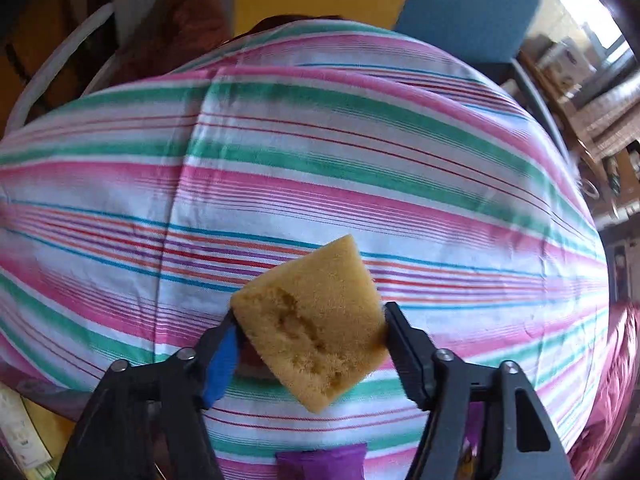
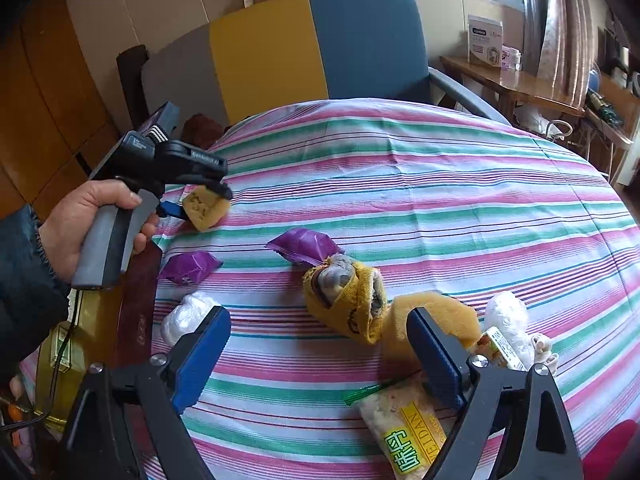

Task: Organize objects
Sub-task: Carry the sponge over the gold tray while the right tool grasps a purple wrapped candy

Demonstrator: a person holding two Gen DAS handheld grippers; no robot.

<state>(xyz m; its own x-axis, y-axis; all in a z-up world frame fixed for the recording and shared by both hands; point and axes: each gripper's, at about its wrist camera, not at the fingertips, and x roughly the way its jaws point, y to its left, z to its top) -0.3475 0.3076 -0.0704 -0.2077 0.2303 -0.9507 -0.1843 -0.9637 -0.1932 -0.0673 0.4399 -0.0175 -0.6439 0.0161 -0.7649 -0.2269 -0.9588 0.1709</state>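
Across both views spreads the bench [image 2: 400, 184], covered in a pink, green and white striped cloth [image 1: 320, 160]. At its left edge, a hand [image 2: 80, 224] holds the left gripper [image 1: 308, 328], its fingers clamped on a yellow sponge block [image 1: 312, 320] just above the cloth. Nearest the camera in the right wrist view, the right gripper [image 2: 320, 344] stands with its blue-padded fingers wide apart and nothing between them. Just beyond it lies a yellow knitted sock [image 2: 352, 304] wrapped around something grey, beside a second sponge piece [image 2: 436, 312]. Near the right finger lies a clear snack packet [image 2: 404, 420] with a yellow label. Two purple wrappers [image 2: 304, 244] lie farther left, with a white wad [image 2: 188, 312] nearer.
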